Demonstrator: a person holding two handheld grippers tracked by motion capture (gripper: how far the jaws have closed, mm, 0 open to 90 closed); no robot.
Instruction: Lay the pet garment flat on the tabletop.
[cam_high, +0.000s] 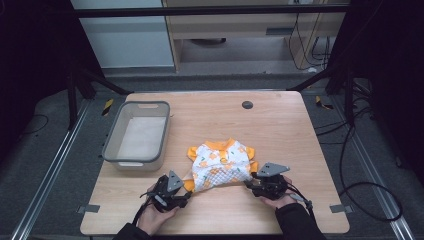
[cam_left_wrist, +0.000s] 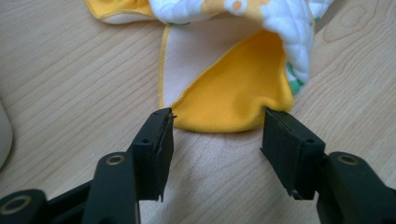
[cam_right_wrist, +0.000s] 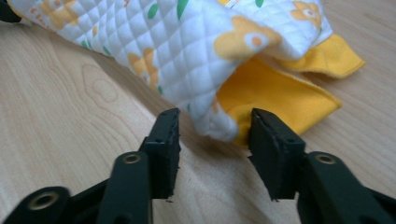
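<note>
Now both tongs (cam_high: 189, 195) (cam_high: 251, 184) open at garment (cam_high: 222, 162) hem.

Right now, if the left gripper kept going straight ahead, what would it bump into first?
Probably the orange hem of the little quilted shirt; it lies just past the left gripper's open jaws, with bare wooden table around it.

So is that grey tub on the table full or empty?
Empty: the tub shows a bare pale bottom, and the little shirt lies outside it on the table.
</note>
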